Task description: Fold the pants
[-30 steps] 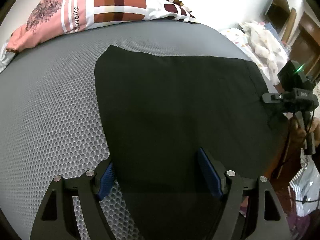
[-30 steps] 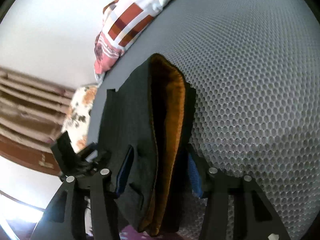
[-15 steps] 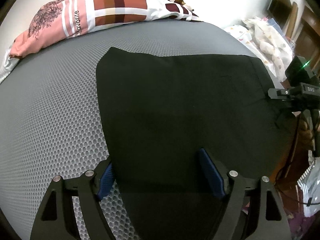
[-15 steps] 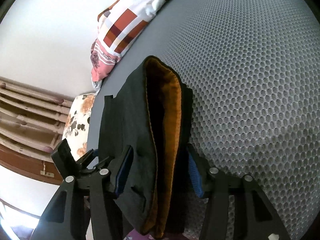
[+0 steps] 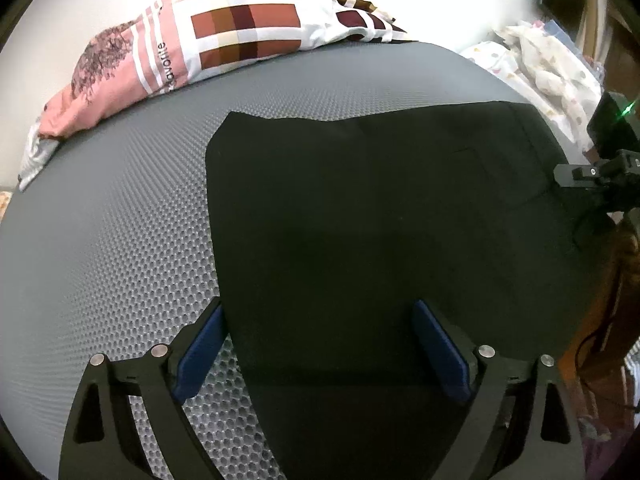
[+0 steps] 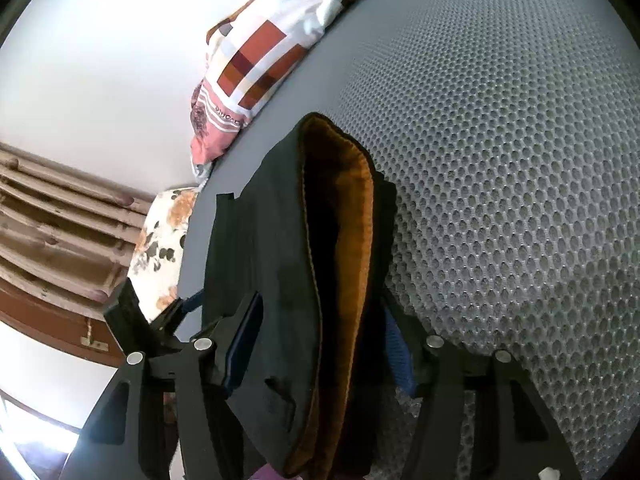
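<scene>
Left wrist view: both hand-held grippers (image 5: 316,344) (image 6: 320,344) gape wide around black pants (image 5: 380,216) — patterned pillow (image 5: 224,36) beyond.

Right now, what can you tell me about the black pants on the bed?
The pants are black with an orange-brown lining showing at the open end. They lie flat on the grey honeycomb mattress, already folded into a broad panel with a faint pocket seam near the right side. The left gripper has its jaws spread around the near edge. The right gripper straddles the thick open end, jaws wide. Whether either one pinches the cloth cannot be told.
</scene>
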A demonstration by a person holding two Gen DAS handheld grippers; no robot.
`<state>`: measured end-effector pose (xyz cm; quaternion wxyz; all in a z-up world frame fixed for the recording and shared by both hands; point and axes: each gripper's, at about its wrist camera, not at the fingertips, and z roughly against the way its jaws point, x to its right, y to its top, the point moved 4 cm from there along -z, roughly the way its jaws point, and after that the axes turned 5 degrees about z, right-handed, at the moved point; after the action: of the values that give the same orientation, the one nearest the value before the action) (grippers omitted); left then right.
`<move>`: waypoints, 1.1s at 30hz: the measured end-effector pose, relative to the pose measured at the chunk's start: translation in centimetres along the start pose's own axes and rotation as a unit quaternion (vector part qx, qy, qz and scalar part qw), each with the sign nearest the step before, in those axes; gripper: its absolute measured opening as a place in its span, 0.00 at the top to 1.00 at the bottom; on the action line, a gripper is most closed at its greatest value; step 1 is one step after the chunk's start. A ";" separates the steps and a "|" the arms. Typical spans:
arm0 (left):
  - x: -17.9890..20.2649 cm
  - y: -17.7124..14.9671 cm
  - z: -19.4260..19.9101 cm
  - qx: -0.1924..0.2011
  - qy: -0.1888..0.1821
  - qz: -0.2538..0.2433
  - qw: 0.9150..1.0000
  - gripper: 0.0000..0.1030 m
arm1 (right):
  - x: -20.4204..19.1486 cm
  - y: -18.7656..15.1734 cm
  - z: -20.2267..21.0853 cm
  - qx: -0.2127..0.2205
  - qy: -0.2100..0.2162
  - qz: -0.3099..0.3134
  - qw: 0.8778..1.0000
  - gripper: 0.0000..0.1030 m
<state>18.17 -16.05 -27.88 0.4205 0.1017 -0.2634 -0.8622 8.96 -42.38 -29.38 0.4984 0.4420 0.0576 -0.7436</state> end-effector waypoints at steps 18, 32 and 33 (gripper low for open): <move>0.9 0.0 0.4 0.011 0.048 -0.022 0.999 0.08 | -1.6 -0.3 -0.5 0.006 -0.086 0.078 0.993 0.63; 0.2 -0.1 0.0 0.016 0.018 -0.003 1.000 0.08 | -3.6 -1.1 -1.3 0.007 -0.175 0.136 0.975 0.61; 0.0 -0.1 0.0 0.015 0.014 0.001 1.000 0.08 | -3.6 -1.1 -1.3 0.008 -0.180 0.140 0.974 0.62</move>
<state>18.09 -16.05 -27.94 0.4239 0.1201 -0.2704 -0.8560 9.25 -38.61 -27.97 0.5962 0.3088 -0.1012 -0.7341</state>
